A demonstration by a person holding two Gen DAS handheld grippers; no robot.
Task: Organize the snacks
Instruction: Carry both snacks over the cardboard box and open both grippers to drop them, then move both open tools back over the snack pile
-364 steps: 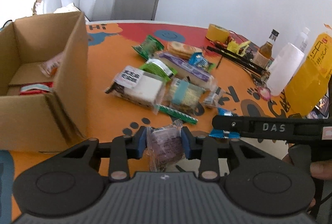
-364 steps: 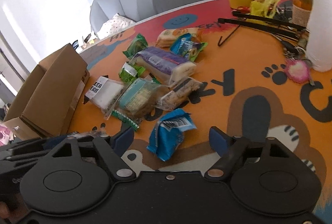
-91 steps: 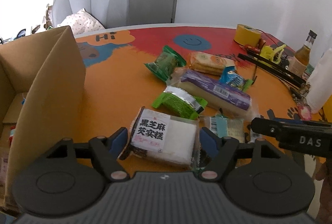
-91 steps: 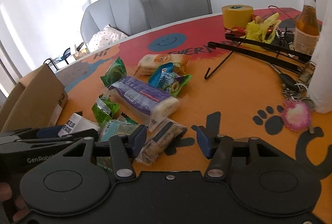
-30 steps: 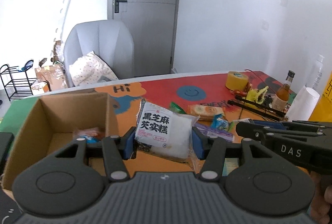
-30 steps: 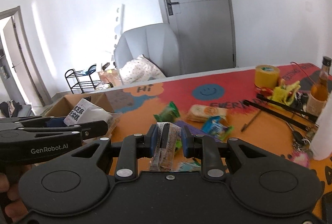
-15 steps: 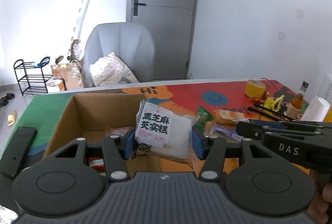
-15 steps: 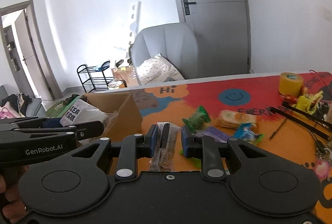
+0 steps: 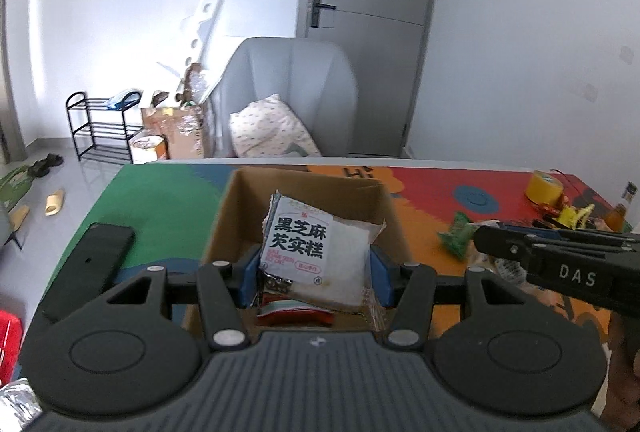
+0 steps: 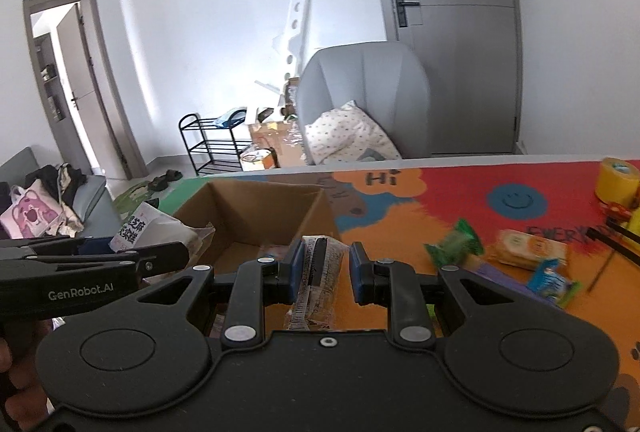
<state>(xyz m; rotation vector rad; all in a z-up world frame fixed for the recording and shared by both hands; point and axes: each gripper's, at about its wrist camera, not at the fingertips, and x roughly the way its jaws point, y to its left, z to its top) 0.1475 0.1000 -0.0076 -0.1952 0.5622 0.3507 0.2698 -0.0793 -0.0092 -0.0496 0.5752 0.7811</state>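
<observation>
Open-topped cardboard box (image 9: 394, 232) near the tabletop's (image 9: 160, 208) left end: its mouth is unobstructed from above, its upright walls bar entry from the sides. A black phone (image 9: 90, 264) occupies the green strip toward the left edge. Scattered snack packets (image 10: 528, 252) and a yellow tape roll (image 10: 618, 180) crowd the right side; bare orange surface lies between box and packets.

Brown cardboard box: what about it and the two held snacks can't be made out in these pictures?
- Left wrist view: the floor of the brown cardboard box is mostly hidden by the white sesame-cake packet in the left gripper; only a red wrapper shows.
- Right wrist view: the clear-wrapped snack bar in the right gripper has its lower end cut off by the gripper body, its label too small.
- Right wrist view: the green snack packet is blurred.
</observation>
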